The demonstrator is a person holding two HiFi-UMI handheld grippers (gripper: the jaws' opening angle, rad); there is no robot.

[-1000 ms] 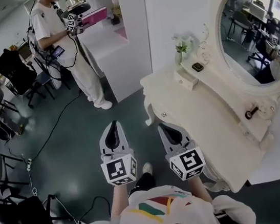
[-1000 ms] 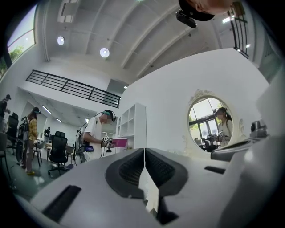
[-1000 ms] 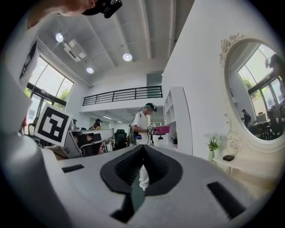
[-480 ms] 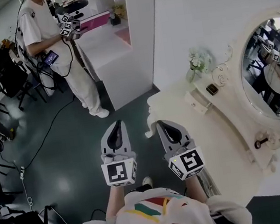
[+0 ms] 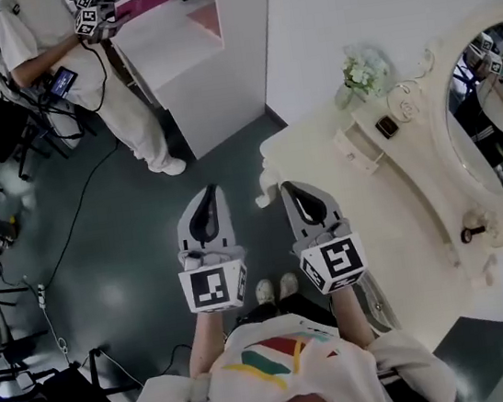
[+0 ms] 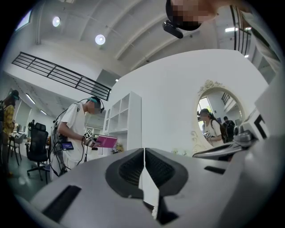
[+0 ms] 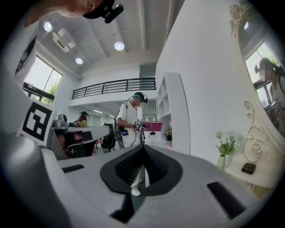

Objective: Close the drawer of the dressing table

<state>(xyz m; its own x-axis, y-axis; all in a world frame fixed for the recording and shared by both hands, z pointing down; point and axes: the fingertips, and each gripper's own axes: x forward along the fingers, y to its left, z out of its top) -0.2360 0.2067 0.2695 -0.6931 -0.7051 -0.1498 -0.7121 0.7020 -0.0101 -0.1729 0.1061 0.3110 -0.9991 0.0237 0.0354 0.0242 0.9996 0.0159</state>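
1. Both grippers were closed and empty: the left gripper [image 5: 206,197] and right gripper [image 5: 293,190] were held level, side by side, just left of the cream table [image 5: 363,198].
2. The drawer [image 5: 374,297] seemed to be the narrow strip at the table's front, beside the right forearm and mostly hidden.
3. It was probably rigid, light and sliding, so best pushed flat on its front, not gripped.
4. No writing was legible, only square markers [image 5: 214,288].

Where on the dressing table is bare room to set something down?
The tabletop is bare between its front edge and the small box. The back strip below the mirror is crowded: flowers, box, dark item.
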